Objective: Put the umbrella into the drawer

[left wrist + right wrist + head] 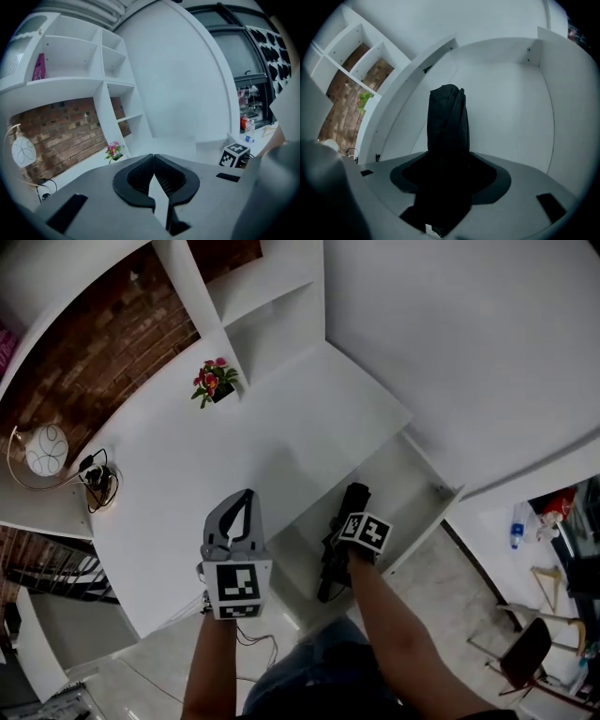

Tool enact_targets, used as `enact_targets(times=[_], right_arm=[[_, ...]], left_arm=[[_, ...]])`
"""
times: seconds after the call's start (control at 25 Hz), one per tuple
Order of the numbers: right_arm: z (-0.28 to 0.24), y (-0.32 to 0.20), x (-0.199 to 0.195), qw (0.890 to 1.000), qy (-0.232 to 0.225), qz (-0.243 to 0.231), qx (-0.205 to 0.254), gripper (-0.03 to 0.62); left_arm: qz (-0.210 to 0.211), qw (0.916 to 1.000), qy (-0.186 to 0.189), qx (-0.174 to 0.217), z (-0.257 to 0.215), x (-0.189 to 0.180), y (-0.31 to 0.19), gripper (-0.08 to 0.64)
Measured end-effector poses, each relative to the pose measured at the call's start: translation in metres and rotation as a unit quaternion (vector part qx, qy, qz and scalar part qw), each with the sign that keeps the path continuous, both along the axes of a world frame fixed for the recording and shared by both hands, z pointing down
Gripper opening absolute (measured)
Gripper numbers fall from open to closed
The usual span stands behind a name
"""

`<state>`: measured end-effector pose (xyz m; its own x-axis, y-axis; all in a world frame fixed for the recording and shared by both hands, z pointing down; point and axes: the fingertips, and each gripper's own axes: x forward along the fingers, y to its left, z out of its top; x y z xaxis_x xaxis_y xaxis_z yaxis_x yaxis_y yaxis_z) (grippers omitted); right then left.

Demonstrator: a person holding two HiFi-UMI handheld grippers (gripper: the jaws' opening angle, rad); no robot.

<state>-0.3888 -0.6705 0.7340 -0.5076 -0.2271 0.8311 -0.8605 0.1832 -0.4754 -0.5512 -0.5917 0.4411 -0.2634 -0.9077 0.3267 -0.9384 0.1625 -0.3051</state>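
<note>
A black folded umbrella [331, 568] hangs over the open white drawer [409, 474] at the desk's front right. My right gripper [364, 531] is shut on it. In the right gripper view the umbrella [449, 117] sticks out past the jaws, pointing down at the drawer floor [506, 103], with my right gripper [450, 161] clamped round its middle. My left gripper [247, 495] hovers over the front part of the white desk [187, 465], left of the drawer. In the left gripper view my left gripper [153, 157] has its tips touching and nothing between them.
A small flower pot [214, 381] stands at the back of the desk by white shelves [272, 296]. A round white lamp [45, 448] and cables [98, 479] are at the left end. A chair [525, 652] and a bottle [516, 532] are on the floor at right.
</note>
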Motion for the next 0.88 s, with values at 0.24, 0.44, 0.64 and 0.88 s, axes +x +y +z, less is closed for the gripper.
enact_targets(times=[0.24, 0.44, 0.64, 0.88], right_arm=[[-0.01, -0.001, -0.002, 1.0, 0.0, -0.022, 0.021, 0.318], [-0.086, 0.015, 0.005, 0.988, -0.033, -0.065, 0.135, 0.345], [-0.201, 0.071, 0.037, 0.95, -0.063, -0.11, 0.285, 0.183], [-0.329, 0.144, 0.1, 0.877, -0.052, -0.125, 0.461, 0.0]], left_arm=[[0.002, 0.9999, 0.016, 0.007, 0.006, 0.005, -0.003, 0.003], [0.023, 0.9992, 0.01, 0.031, -0.013, 0.025, 0.032, 0.003], [0.044, 0.9967, 0.011, 0.067, -0.042, 0.056, 0.091, 0.003], [0.051, 0.9926, -0.001, 0.11, -0.086, 0.077, 0.147, 0.003]])
